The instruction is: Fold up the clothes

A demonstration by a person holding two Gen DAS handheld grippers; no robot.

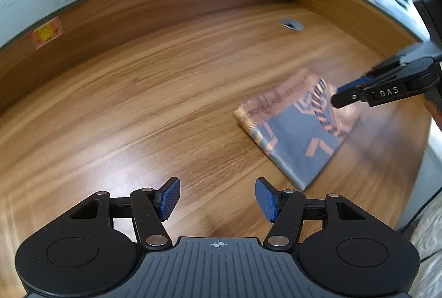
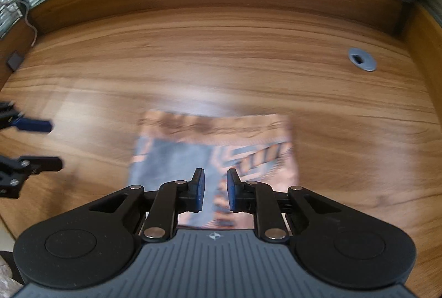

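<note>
- Folded cloth [image 2: 212, 149] flat on wooden surface [image 2: 221, 63]; metal grommet [image 2: 362, 59] well apart.
- Left claw [image 1: 217, 198] spread wide, empty, beside cloth.
- Right claw [image 2: 215, 190] slightly parted above cloth, gripping nothing.

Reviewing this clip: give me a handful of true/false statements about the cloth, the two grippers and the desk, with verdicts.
1. The folded orange-and-grey patterned cloth lies flat on the wooden desk. True.
2. The left gripper is clamped on the cloth. False: its fingers stand wide apart over bare wood, off to the cloth's side.
3. The right gripper is over the cloth with a gap between its fingers. True.
4. A round grey cable grommet sits in the desk, beyond the cloth. True.
5. The cloth is spread out unfolded across the whole desk. False: it is a compact folded rectangle.
</note>
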